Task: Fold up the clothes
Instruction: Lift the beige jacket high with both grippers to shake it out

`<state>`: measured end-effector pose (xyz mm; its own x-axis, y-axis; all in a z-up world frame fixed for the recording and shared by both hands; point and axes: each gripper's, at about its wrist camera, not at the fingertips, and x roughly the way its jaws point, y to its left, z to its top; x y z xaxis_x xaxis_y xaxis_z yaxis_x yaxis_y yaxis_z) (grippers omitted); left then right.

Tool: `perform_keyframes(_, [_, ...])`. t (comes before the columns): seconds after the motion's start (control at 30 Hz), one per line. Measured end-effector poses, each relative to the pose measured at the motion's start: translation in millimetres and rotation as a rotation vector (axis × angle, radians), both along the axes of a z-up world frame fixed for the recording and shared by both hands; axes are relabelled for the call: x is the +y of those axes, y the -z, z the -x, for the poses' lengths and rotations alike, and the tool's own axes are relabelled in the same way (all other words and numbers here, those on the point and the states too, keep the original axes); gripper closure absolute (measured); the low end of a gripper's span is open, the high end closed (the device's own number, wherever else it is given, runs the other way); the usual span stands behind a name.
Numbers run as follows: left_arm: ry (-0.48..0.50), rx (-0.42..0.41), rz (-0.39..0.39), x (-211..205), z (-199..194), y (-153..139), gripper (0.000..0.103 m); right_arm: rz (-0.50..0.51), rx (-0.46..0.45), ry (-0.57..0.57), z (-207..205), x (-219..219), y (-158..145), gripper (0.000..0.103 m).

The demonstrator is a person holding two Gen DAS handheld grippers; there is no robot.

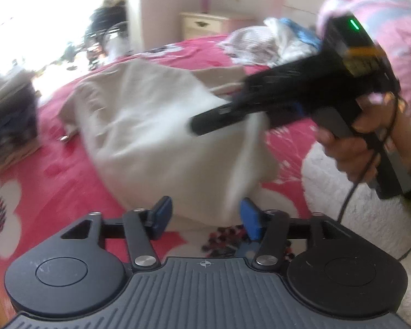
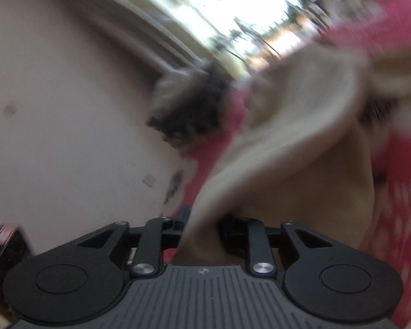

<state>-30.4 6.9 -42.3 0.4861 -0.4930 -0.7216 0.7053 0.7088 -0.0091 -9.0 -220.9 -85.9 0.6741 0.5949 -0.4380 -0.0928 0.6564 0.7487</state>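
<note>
A cream garment (image 1: 156,126) lies spread on the pink flowered bedspread (image 1: 54,164). Its near edge reaches between the blue pads of my left gripper (image 1: 205,216), which stands open; neither pad touches the cloth. On the right, a hand holds my right gripper (image 1: 205,120), which points left over the garment, and a fold of cloth rises up to it. The right wrist view is blurred. In it, a bunch of the cream garment (image 2: 287,142) runs straight into my right gripper (image 2: 204,224) and fills the gap between its jaws.
A heap of unfolded clothes (image 1: 263,44) sits at the far side of the bed, before a cream nightstand (image 1: 202,24). A dark folded stack (image 1: 11,109) rests at the left edge. A white fluffy rug (image 1: 356,208) lies beside the bed on the right.
</note>
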Motion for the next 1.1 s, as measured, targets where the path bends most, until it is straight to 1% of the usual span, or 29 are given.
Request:
perform_keyframes(0.03, [-0.029, 0.003, 0.021, 4.4, -3.2, -4.9, 0.039, -0.028, -0.005, 0.02, 7.1, -4.4, -1.0, 0.048])
perform_keyframes(0.1, [-0.082, 0.019, 0.072, 10.4, -12.7, -14.9, 0.026, -0.081, -0.034, 0.063, 23.0, -15.7, -3.3, 0.042])
perform_keyframes(0.13, [-0.105, 0.029, 0.1, 12.2, -17.9, -19.5, 0.021, -0.12, -0.05, 0.095, 29.5, -27.8, -3.0, 0.038])
perform_keyframes(0.2, [-0.125, 0.02, 0.138, 6.7, -22.3, -23.3, 0.002, -0.201, -0.08, 0.162, 41.9, -53.6, -2.1, 0.032])
perform_keyframes(0.23, [-0.129, 0.01, 0.149, 0.4, -25.6, -25.2, 0.001, -0.242, -0.095, 0.196, 48.1, -66.4, -1.6, 0.028])
perform_keyframes(0.3, [-0.107, -0.021, 0.14, -21.7, -33.3, -25.9, 0.0, -0.275, -0.102, 0.305, 45.1, -85.0, -0.3, 0.023])
perform_keyframes(0.33, [-0.089, -0.024, 0.128, -34.4, -37.7, -23.0, 0.0, -0.278, -0.089, 0.353, 35.3, -96.5, 3.9, 0.021])
perform_keyframes(0.43, [-0.061, 0.002, 0.046, -78.5, -54.5, -5.1, 0.0, -0.287, -0.03, 0.455, 12.3, -132.0, 14.3, 0.02])
perform_keyframes(0.5, [-0.056, 0.041, -0.024, -101.9, -65.5, 12.3, 0.001, -0.314, 0.017, 0.48, -13.2, -153.4, 29.6, 0.02])
perform_keyframes(0.53, [-0.058, 0.065, -0.061, -111.6, -71.1, 22.0, 0.003, -0.332, 0.051, 0.49, -29.4, -163.5, 39.1, 0.02])
perform_keyframes(0.6, [-0.078, 0.106, -0.131, -124.3, -82.0, 41.3, 0.014, -0.348, 0.099, 0.501, -57.0, -176.5, 59.7, 0.02])
perform_keyframes(0.63, [-0.092, 0.118, -0.146, -123.3, -83.8, 49.2, 0.018, -0.347, 0.124, 0.504, -70.0, -182.0, 69.5, 0.02])
perform_keyframes(0.67, [-0.105, 0.131, -0.16, -122.0, -85.6, 56.4, 0.028, -0.349, 0.146, 0.502, -84.4, -185.7, 80.7, 0.02])
perform_keyframes(0.7, [-0.111, 0.144, -0.165, -118.8, -87.5, 59.2, 0.036, -0.352, 0.168, 0.499, -99.1, -189.1, 92.2, 0.02])
perform_keyframes(0.73, [-0.119, 0.156, -0.17, -112.7, -90.1, 62.3, 0.04, -0.354, 0.19, 0.497, -113.7, -192.6, 103.6, 0.02])
perform_keyframes(0.77, [-0.132, 0.166, -0.175, -105.3, -92.5, 64.0, 0.049, -0.363, 0.204, 0.488, -126.1, -194.4, 111.7, 0.02])
perform_keyframes(0.8, [-0.145, 0.176, -0.179, -97.9, -94.9, 65.8, 0.052, -0.374, 0.22, 0.48, -135.1, -193.8, 119.9, 0.02])
perform_keyframes(0.87, [-0.182, 0.203, -0.176, -82.0, -100.8, 67.7, 0.066, -0.419, 0.249, 0.44, -156.7, -188.6, 135.6, 0.02])
perform_keyframes(0.9, [-0.204, 0.219, -0.168, -73.5, -104.1, 67.9, 0.072, -0.442, 0.264, 0.419, -167.6, -185.9, 143.4, 0.02])
perform_keyframes(0.93, [-0.229, 0.235, -0.152, -63.8, -106.9, 67.0, 0.074, -0.459, 0.27, 0.403, -176.6, -182.3, 146.2, 0.02])
perform_keyframes(0.97, [-0.258, 0.246, -0.132, -53.9, -109.6, 65.0, 0.077, -0.476, 0.275, 0.388, -185.3, -178.5, 148.4, 0.023])
perform_keyframes(1.0, [-0.285, 0.257, -0.113, -44.0, -112.2, 62.6, 0.081, -0.493, 0.279, 0.372, -194.0, -174.8, 150.6, 0.034])
perform_keyframes(1.03, [-0.31, 0.259, -0.093, -34.3, -113.5, 58.2, 0.083, -0.496, 0.26, 0.35, -199.9, -170.4, 146.5, 0.052])
perform_keyframes(1.07, [-0.332, 0.255, -0.072, -25.5, -113.2, 52.4, 0.086, -0.474, 0.229, 0.342, -201.9, -167.2, 134.7, 0.067])
perform_keyframes(1.1, [-0.353, 0.241, -0.049, -15.7, -112.6, 44.9, 0.092, -0.449, 0.197, 0.335, -203.4, -164.2, 121.9, 0.09])
